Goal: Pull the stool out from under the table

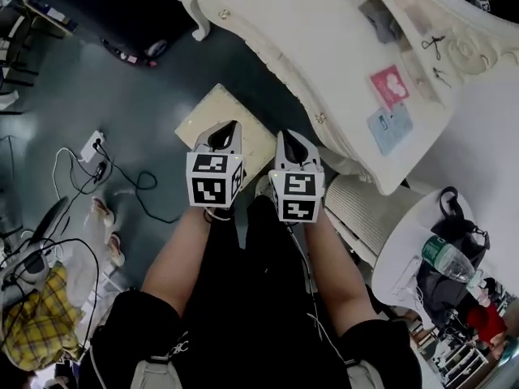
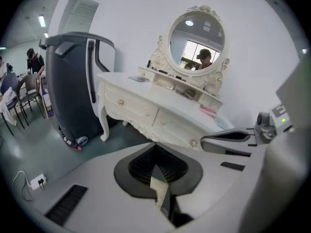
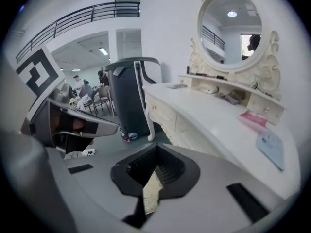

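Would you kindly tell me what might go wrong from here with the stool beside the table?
The stool sits close to the carved edge of the table; a careless drag may knock them together. Cables and a power strip lie on the floor to its left and could snag a stool leg.

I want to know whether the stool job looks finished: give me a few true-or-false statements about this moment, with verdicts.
1. The stool stands out on the floor, not under the dressing table. True.
2. The left gripper is clamped on the stool. False: its jaws are shut on nothing, above the stool.
3. The right gripper has its jaws together and empty. True.
4. A water bottle is on the dressing table. False: it is on the round side table.
5. The dressing table's mirror is square. False: it is oval.
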`<move>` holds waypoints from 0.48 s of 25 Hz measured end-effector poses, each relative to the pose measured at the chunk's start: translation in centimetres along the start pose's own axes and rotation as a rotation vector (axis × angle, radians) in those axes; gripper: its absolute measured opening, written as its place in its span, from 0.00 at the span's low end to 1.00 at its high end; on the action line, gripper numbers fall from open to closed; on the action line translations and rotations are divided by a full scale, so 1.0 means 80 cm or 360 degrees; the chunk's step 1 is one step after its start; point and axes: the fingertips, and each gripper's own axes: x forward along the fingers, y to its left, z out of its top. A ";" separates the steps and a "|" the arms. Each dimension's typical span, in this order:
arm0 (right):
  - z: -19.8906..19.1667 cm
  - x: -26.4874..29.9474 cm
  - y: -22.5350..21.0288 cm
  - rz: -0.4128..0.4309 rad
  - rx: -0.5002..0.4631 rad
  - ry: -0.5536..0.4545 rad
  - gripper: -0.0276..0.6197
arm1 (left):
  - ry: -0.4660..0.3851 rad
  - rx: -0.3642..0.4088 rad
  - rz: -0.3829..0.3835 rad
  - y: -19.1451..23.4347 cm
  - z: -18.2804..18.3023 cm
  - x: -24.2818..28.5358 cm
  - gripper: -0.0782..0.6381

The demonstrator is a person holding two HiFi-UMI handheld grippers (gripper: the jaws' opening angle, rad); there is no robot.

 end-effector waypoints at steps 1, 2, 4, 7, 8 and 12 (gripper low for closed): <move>0.018 -0.013 -0.010 -0.0035 0.0017 -0.0055 0.05 | -0.0040 0.0029 -0.0014 -0.011 0.024 -0.008 0.11; 0.037 -0.025 -0.019 -0.0067 0.0042 -0.0115 0.05 | -0.0087 0.0062 -0.0028 -0.022 0.048 -0.016 0.11; 0.069 -0.055 -0.033 -0.0125 0.0108 -0.0226 0.05 | -0.0165 0.0134 -0.0060 -0.048 0.089 -0.036 0.11; 0.108 -0.096 -0.049 -0.0195 0.0212 -0.0357 0.05 | -0.0250 0.0230 -0.0103 -0.085 0.137 -0.064 0.11; 0.122 -0.107 -0.054 -0.0215 0.0241 -0.0403 0.05 | -0.0276 0.0255 -0.0116 -0.096 0.152 -0.072 0.11; 0.181 -0.156 -0.078 -0.0357 0.0263 -0.0614 0.05 | -0.0375 0.0322 -0.0182 -0.138 0.203 -0.103 0.11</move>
